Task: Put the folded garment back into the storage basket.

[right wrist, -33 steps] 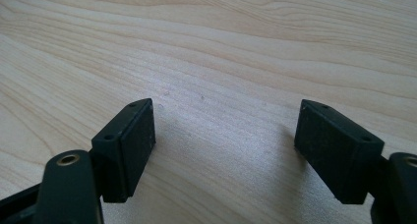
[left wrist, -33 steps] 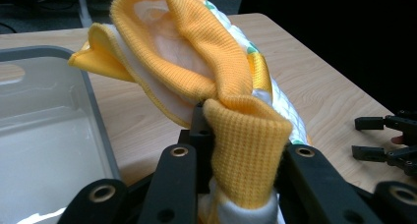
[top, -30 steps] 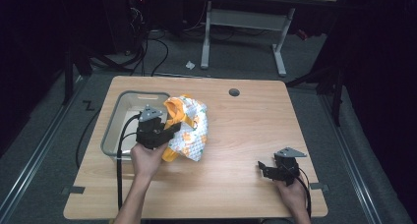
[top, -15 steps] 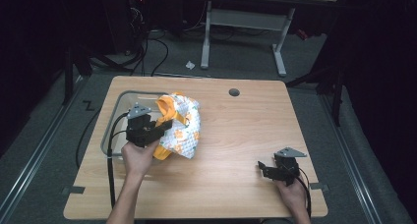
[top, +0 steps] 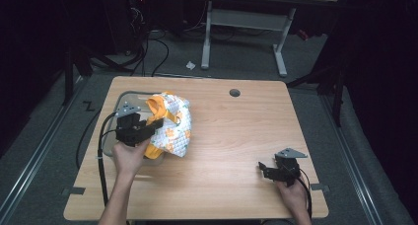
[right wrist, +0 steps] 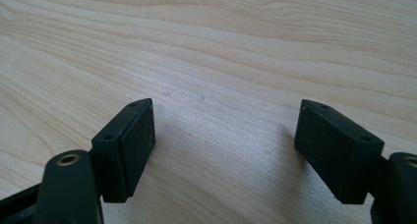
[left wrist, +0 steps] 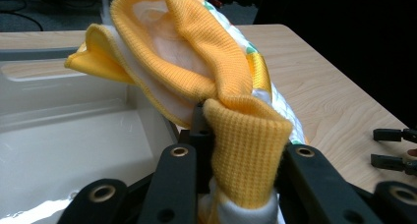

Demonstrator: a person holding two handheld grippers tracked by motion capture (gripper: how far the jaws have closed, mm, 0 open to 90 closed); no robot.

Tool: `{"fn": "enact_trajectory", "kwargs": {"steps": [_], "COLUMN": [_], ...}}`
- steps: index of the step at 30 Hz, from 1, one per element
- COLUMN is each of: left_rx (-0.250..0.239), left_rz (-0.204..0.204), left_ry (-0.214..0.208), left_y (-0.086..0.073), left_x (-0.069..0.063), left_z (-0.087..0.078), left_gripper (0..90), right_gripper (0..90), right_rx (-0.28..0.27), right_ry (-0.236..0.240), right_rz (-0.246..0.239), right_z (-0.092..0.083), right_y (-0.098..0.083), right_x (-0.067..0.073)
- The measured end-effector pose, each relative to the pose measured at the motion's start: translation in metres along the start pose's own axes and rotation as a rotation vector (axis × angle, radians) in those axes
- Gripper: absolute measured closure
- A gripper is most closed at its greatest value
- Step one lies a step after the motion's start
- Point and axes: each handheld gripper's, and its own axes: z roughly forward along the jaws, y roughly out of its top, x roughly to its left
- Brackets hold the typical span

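1. Right gripper (top: 266, 169): found at the near right of the table (top: 236, 136), resting low over bare wood. Its jaws stand wide apart with nothing between them, as the right gripper view confirms. It is well apart from the work and takes no part in it.

2. Left gripper (top: 148, 129): found at the near left, jaws closed on a fold of yellow ribbed cuff belonging to the garment (top: 172, 124). In the left gripper view the cuff (left wrist: 246, 150) is bunched between the jaws and bulges out past them.

3. Garment: a small white piece with an orange and green print and yellow trim. It hangs from the left gripper, partly over the right rim of the bin (top: 112, 136) and partly draped onto the table just beside it.

4. Step in hand, as judged: carrying the garment to the bin and dropping it in. To do this well, the grip on the cuff should be held firm, the bundle lifted until the trailing cloth clears the rim, and the gripper brought over the middle of the bin before release.

5. Obstruction: the bin's near-right rim is the one thing in the way; loose cloth could catch or be left hanging outside. The bin interior (left wrist: 74, 145) looks bare and pale.

6. Farther off: a round cable hole (top: 234, 93) near the far edge, clear of the work. Beyond the table, desk legs (top: 281, 52) and cables (top: 153, 47) on the floor, no concern.
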Motion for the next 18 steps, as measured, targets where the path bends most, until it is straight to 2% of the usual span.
{"fn": "enact_trajectory", "kwargs": {"steps": [18], "left_rx": [0.002], "left_rz": [0.002], "left_ry": [0.031], "left_y": [0.003], "left_x": [0.012], "left_z": [-0.009], "left_gripper": [74.8], "right_gripper": [23.7], "right_rx": [0.000], "right_ry": [0.000], "right_rz": [0.000], "right_z": [0.000], "right_y": [0.000], "right_x": [0.000]}}
